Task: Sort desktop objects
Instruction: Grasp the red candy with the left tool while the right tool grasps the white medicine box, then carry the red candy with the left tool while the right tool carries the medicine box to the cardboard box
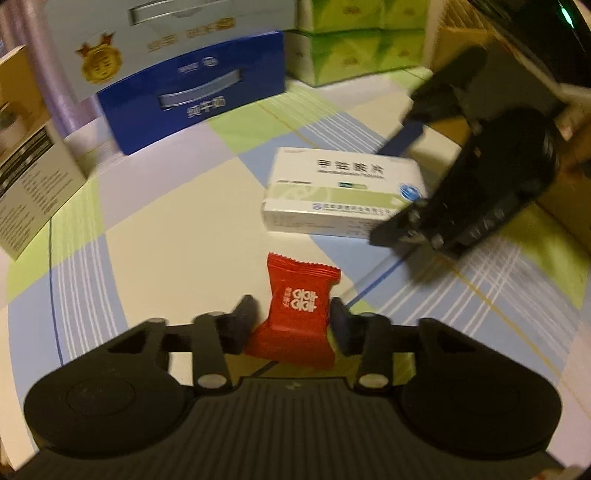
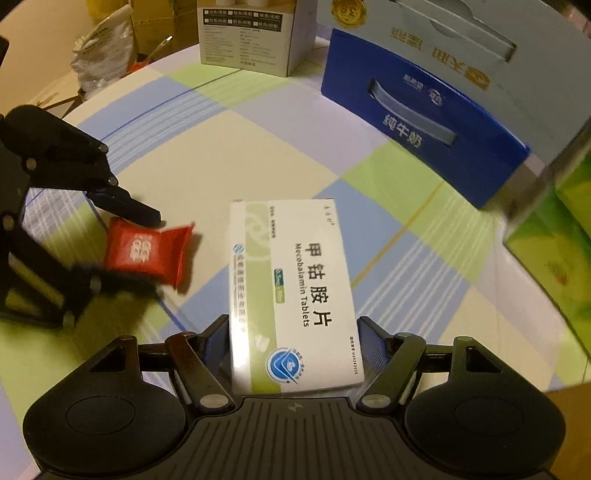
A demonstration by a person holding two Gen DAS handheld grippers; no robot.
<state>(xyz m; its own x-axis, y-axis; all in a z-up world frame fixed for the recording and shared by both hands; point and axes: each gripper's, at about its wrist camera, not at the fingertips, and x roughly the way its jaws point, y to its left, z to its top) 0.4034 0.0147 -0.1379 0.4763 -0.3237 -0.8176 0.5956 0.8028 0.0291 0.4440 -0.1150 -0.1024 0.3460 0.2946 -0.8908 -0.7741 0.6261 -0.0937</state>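
Note:
A red candy packet [image 1: 299, 310] with white characters sits between the fingers of my left gripper [image 1: 291, 321], which is shut on its sides. From the right wrist view the same red candy packet [image 2: 144, 251] shows between the left gripper's two fingers [image 2: 125, 210]. A white and green medicine box [image 2: 295, 291] of tablets lies lengthwise in my right gripper [image 2: 291, 343], shut on its long sides. In the left wrist view the right gripper [image 1: 406, 173] clasps the right end of the medicine box [image 1: 340, 184]. Both things are low over the checked tablecloth [image 2: 229, 155].
A blue milk carton [image 2: 424, 122] and a pale blue carton [image 1: 147, 44] stand at the back. Green tissue packs [image 1: 354, 40] stand behind them, and a white and brown box [image 2: 251, 33] stands at the table's far side. A plastic bag [image 2: 103, 51] lies beyond the table edge.

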